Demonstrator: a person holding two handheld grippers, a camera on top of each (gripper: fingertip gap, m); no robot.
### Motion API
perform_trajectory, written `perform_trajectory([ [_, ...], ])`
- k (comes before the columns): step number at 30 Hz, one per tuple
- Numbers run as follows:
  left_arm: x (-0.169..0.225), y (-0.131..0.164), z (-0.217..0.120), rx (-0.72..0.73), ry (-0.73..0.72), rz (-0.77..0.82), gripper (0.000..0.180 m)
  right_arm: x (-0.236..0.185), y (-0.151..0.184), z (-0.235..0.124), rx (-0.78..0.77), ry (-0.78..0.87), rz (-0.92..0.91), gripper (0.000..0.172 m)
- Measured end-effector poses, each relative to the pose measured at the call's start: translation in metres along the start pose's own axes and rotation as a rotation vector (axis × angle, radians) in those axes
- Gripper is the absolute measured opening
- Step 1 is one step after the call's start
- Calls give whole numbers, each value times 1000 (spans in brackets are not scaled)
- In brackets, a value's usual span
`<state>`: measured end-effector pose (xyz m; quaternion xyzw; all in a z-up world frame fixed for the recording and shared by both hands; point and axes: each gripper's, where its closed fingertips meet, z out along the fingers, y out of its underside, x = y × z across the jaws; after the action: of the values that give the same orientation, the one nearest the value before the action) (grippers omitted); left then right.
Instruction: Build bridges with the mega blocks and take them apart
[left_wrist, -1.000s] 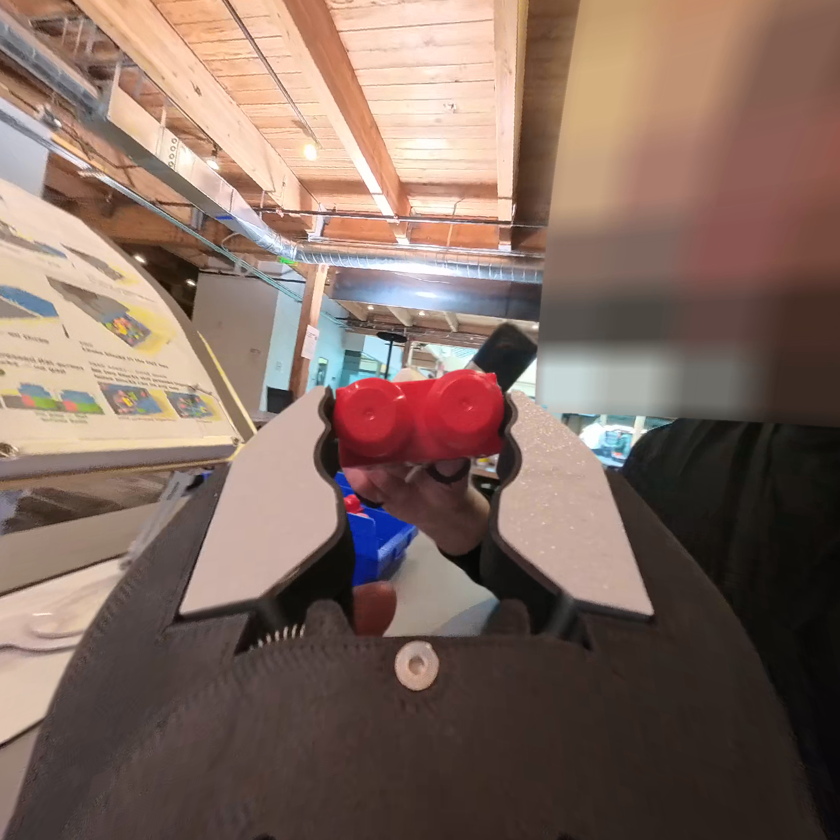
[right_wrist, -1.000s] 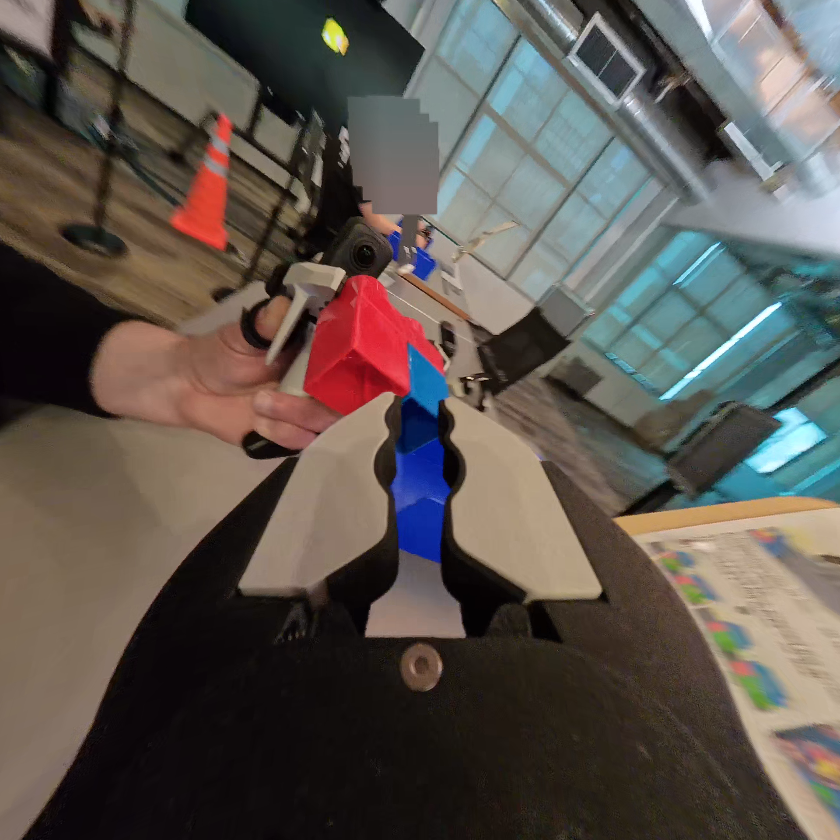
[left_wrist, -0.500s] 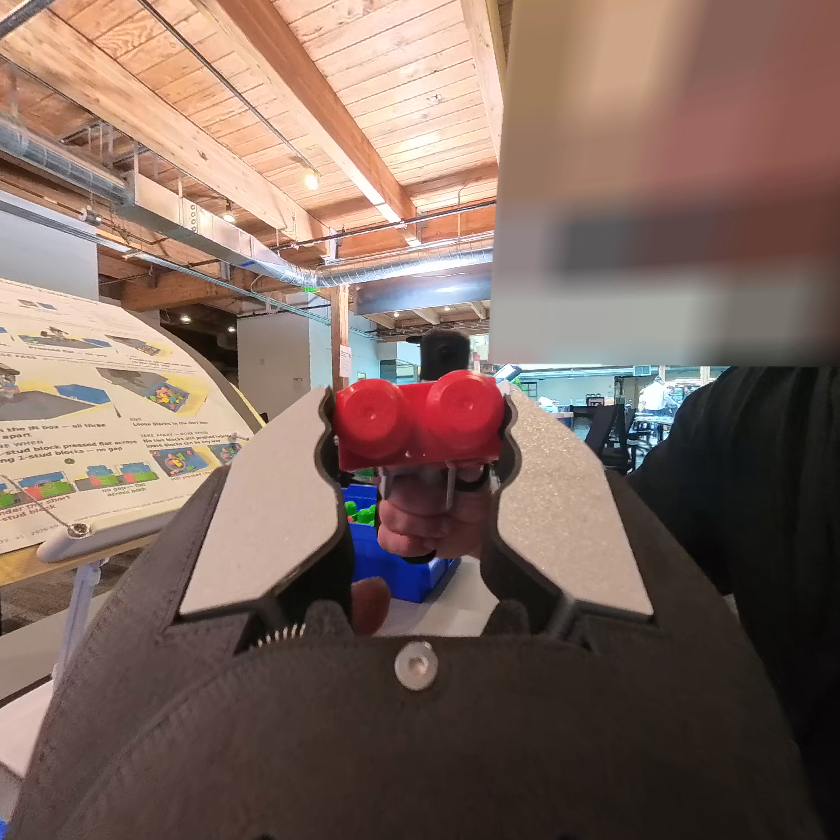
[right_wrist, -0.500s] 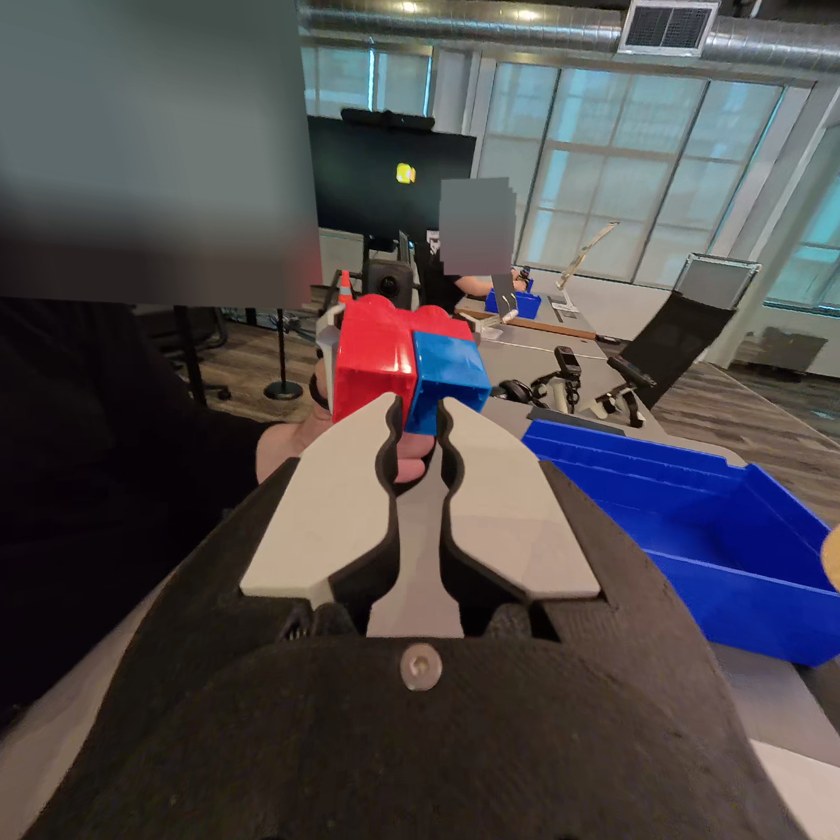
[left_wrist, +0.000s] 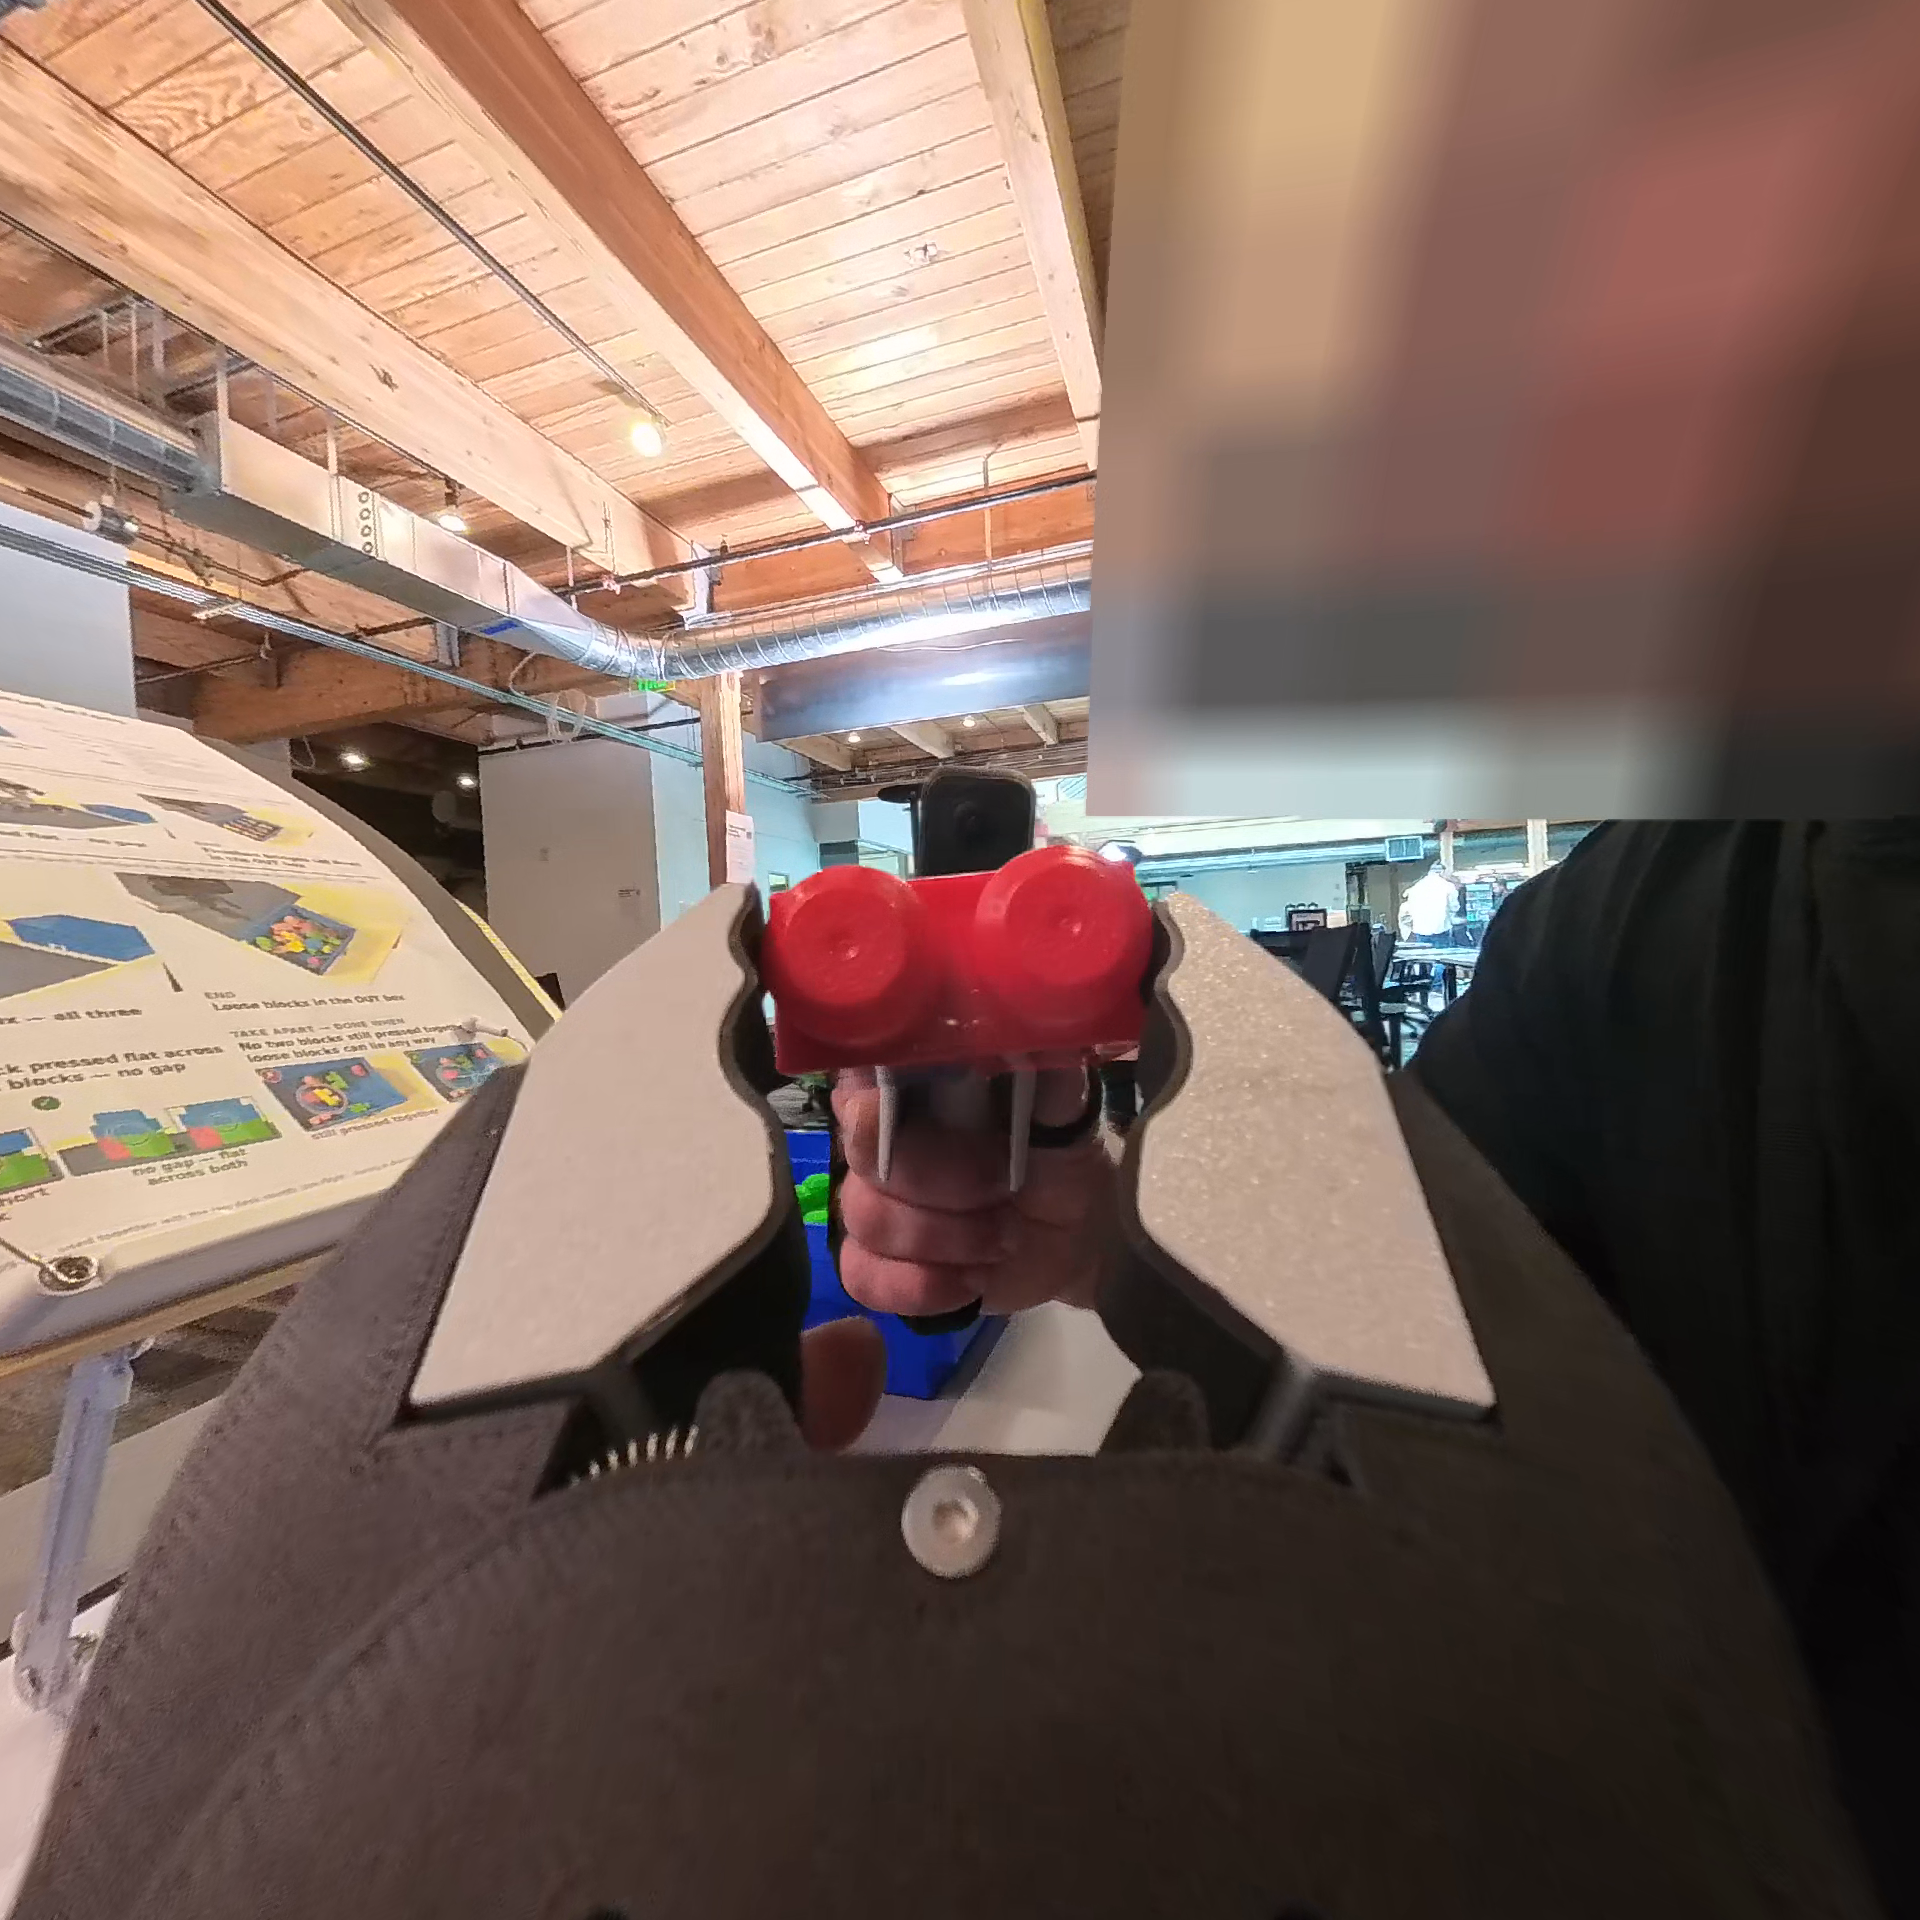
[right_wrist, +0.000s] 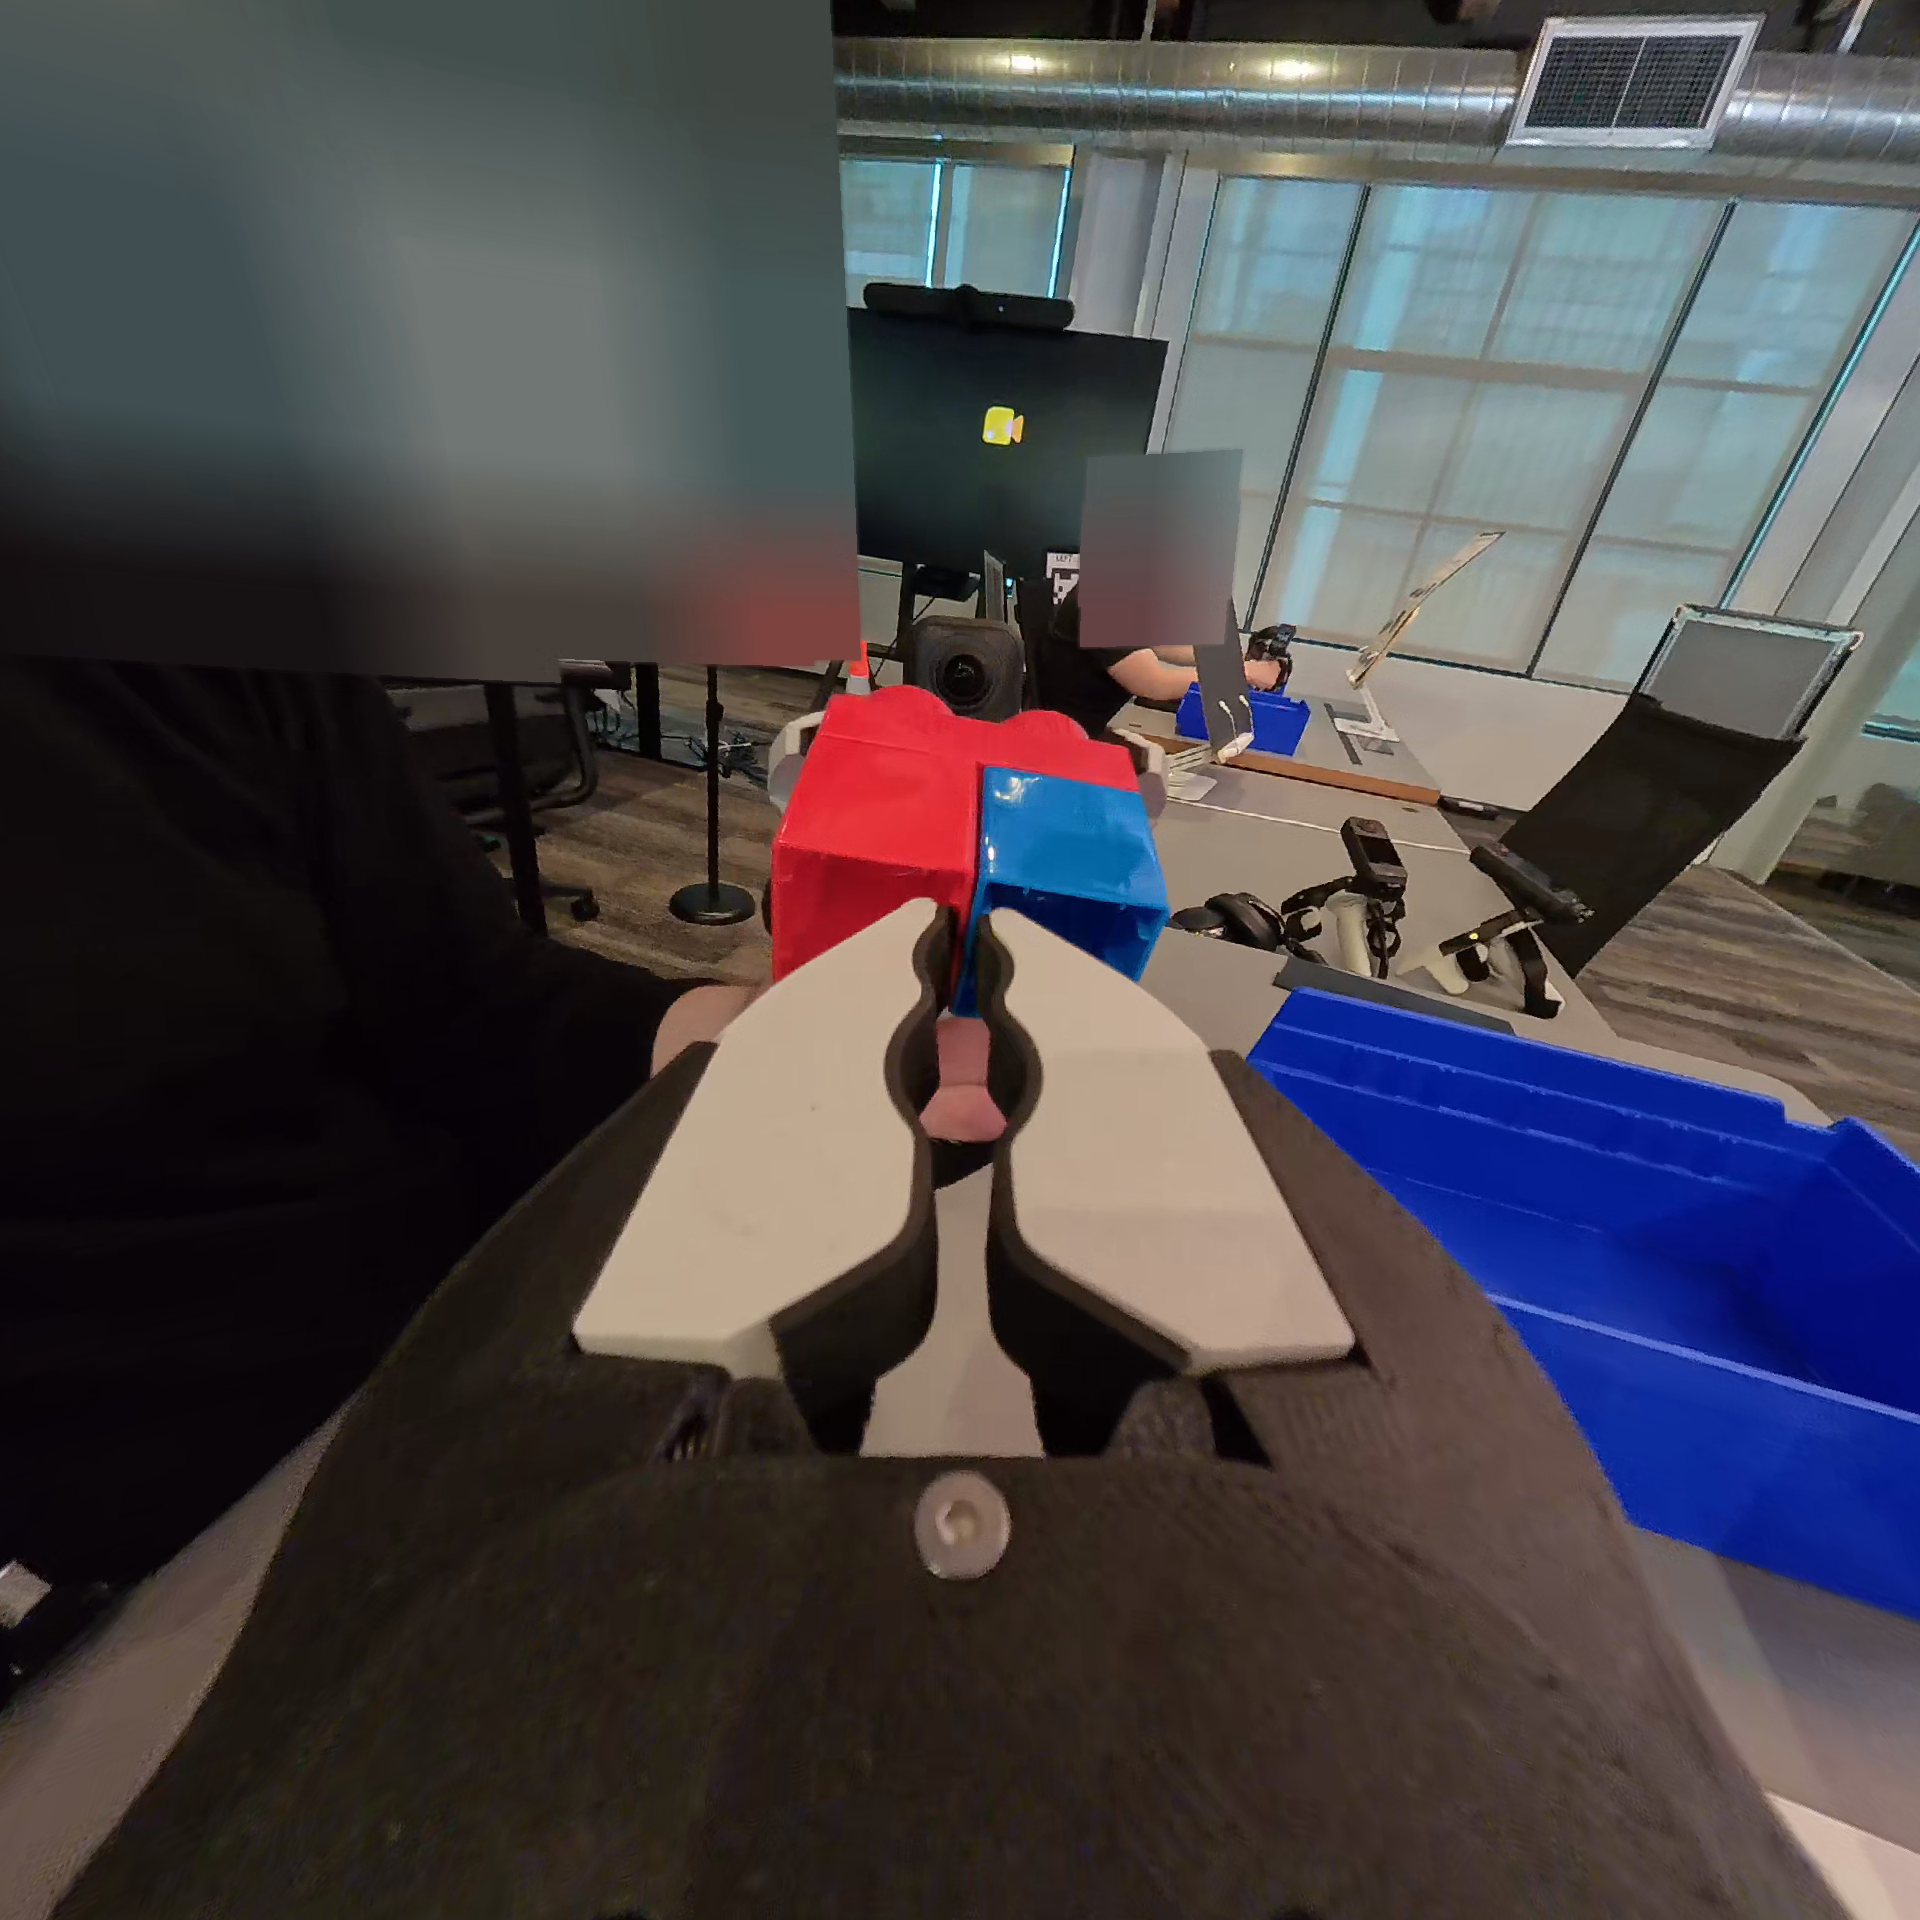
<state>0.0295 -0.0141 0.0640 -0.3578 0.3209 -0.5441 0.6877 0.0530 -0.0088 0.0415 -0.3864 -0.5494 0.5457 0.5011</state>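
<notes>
Centre frame in my left view, the left gripper (left_wrist: 956, 966) clamps the red block (left_wrist: 951, 971) by its ends, studs toward the camera. In my right view, the right gripper (right_wrist: 966, 935) is pinched nearly closed on the wall of the blue block (right_wrist: 1070, 862), mid-frame, stuck beside a second red piece under the long red one. I judge this the take-apart step: next, pull blue free. A blue bin (right_wrist: 1621, 1226) waits lower right.

A wooden plank ceiling (left_wrist: 582, 208) with beams carries a silver duct (left_wrist: 831, 623). Tall windows (right_wrist: 1507, 416) light grey tables (right_wrist: 1351, 810), a dark screen (right_wrist: 997, 436) and wood flooring (right_wrist: 623, 831).
</notes>
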Motion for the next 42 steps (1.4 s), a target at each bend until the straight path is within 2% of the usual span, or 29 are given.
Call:
perform_trajectory([
  [6, 6, 3, -1, -59, 34, 10, 67, -4, -6, -4, 6, 8, -106, 3],
  [13, 16, 18, -4, -230, 96, 9, 72, -13, -1, -7, -116, -20, -299, 3],
  [16, 18, 21, -6, -261, 103, 6, 71, -16, 2, -8, -156, -18, -359, 3],
  [22, 21, 27, -6, -290, 89, 64, 71, -19, 1, -10, -154, -47, -351, 3],
  [34, 21, 33, -9, -324, 80, 73, 71, -20, 10, -9, -212, -58, -374, 3],
  [38, 14, 39, -9, -354, 49, 62, 70, -16, 8, -11, -212, -36, -378, 3],
  [41, 12, 34, -9, -328, 75, -12, 71, -15, 4, -9, -185, -1, -405, 3],
  [42, 10, 35, -10, -331, 75, -46, 76, -15, 2, -9, -180, 10, -425, 3],
])
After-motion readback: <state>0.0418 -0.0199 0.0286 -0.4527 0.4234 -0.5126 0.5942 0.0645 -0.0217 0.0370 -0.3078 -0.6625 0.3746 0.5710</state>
